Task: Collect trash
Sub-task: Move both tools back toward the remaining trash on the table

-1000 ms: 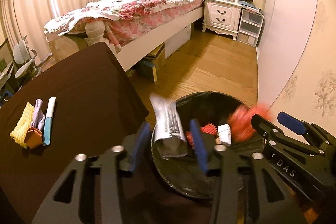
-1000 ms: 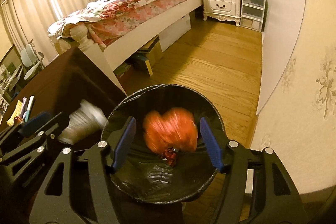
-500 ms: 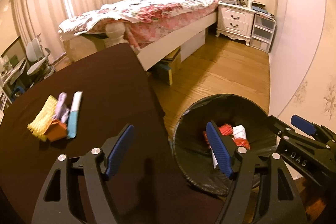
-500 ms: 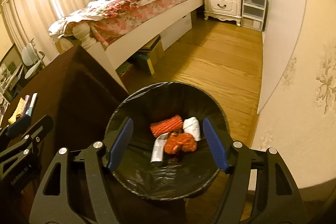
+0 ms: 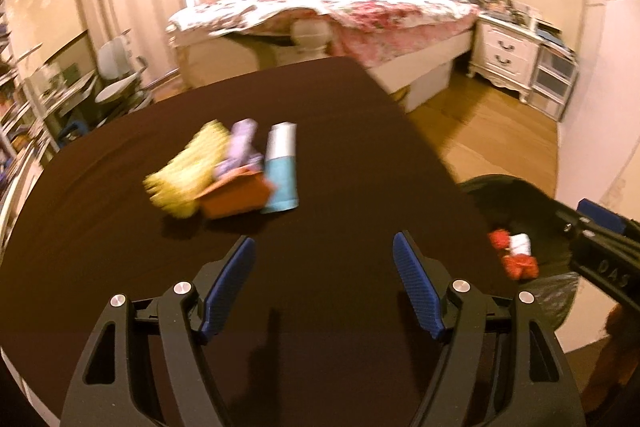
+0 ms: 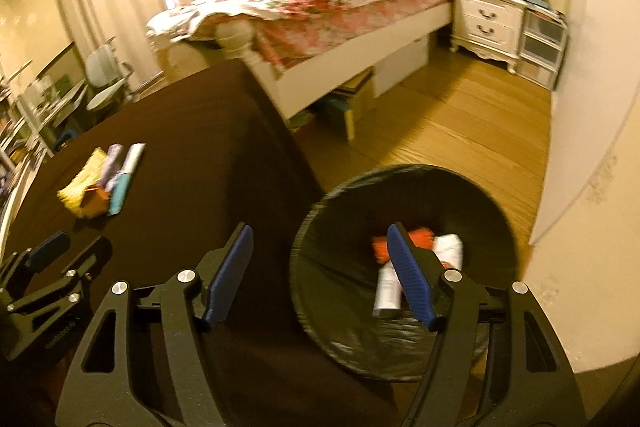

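Note:
A small heap of trash lies on the dark brown table (image 5: 320, 155): a yellow mesh piece (image 5: 184, 175), an orange box (image 5: 236, 197), a purple wrapper (image 5: 240, 143) and a white-and-teal tube (image 5: 282, 167). My left gripper (image 5: 324, 247) is open and empty, over the table just short of the heap. The black-lined bin (image 6: 404, 259) stands on the floor beside the table, holding red wrappers (image 6: 420, 237), a white wad (image 6: 450, 247) and a white tube (image 6: 387, 291). My right gripper (image 6: 320, 239) is open and empty, straddling the table edge and the bin's rim. The same heap (image 6: 100, 183) shows at the left.
A bed (image 5: 360, 7) with a floral cover stands beyond the table. A white nightstand (image 6: 486, 23) and drawer unit (image 6: 542, 39) sit by the far wall. Wooden floor (image 6: 440, 123) lies open beyond the bin. A chair (image 5: 116, 75) and shelves are at the left.
Both grippers let their trash fall into the bin and opened wider. Both then swung left, the left one from over the bin to over the table.

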Demonstrator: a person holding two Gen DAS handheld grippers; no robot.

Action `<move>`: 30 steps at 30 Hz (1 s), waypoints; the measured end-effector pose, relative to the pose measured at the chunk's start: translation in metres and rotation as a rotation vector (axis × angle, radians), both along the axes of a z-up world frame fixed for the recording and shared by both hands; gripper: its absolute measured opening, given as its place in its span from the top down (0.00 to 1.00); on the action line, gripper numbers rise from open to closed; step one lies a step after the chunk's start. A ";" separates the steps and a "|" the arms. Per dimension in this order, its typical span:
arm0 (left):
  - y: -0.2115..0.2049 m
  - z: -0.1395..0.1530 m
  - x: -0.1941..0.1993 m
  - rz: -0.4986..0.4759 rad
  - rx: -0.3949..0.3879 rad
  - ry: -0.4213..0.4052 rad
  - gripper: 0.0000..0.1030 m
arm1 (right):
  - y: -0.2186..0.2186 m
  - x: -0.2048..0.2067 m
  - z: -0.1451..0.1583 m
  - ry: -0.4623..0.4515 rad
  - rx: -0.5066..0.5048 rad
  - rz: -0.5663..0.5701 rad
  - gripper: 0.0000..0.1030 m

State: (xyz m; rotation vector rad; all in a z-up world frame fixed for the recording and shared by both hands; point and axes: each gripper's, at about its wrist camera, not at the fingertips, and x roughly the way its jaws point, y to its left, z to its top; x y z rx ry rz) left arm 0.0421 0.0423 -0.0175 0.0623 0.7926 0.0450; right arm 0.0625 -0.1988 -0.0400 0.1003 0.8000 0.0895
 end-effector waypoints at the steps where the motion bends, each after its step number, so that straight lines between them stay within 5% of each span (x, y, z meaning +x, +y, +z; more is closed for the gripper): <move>1: 0.007 -0.001 -0.001 0.012 0.001 0.002 0.30 | 0.007 0.001 0.001 -0.001 0.001 0.016 0.34; 13: 0.085 -0.002 -0.014 0.164 0.011 0.014 0.30 | 0.087 0.022 0.003 0.022 0.015 0.180 0.34; 30: 0.154 -0.009 -0.021 0.293 -0.018 0.046 0.30 | 0.151 0.056 -0.010 0.063 -0.031 0.243 0.33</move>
